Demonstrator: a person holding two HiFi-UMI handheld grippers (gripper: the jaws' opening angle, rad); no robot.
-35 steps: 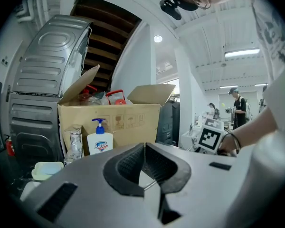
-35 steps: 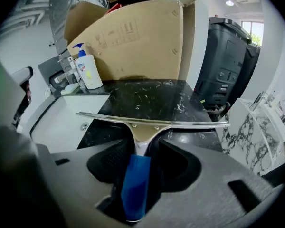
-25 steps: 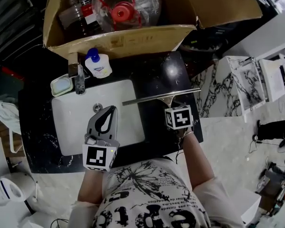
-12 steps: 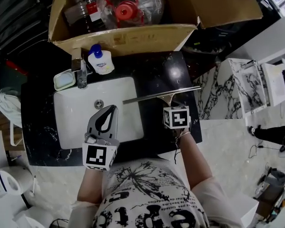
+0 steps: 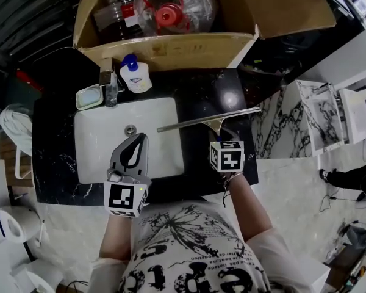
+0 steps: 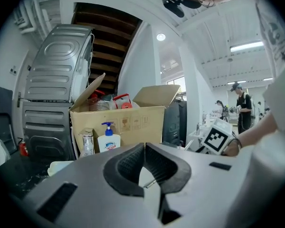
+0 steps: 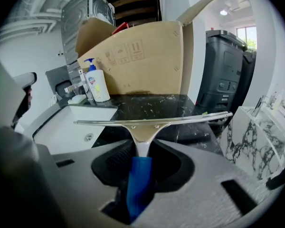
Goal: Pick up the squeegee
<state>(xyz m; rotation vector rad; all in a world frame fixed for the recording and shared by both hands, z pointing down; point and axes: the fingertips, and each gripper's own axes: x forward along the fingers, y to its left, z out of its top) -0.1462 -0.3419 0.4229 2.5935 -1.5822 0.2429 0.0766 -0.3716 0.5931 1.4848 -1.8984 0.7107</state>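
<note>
My right tool [image 7: 144,150] is clamped on the squeegee [image 7: 146,124]. Its jaws have just been closing, and the pads now press either side of the blue handle, with the metal neck and the long blade sticking out ahead of them. From the head view the blade runs crosswise above the black counter [image 5: 201,93]. Its left end reaches over the right rim of the white sink [image 5: 97,160], and its right end reaches toward the counter's right edge. I cannot tell whether the blade touches the counter or sits just clear of it.

My left tool [image 6: 144,144] hangs over the near part of the sink, jaws together at the tips with nothing between them.

Behind the sink stand a faucet [image 5: 111,88], a soap bottle [image 5: 136,77] with a blue pump and a pale soap dish [image 5: 88,97]. An open cardboard box [image 5: 171,49] stands right behind them.
</note>
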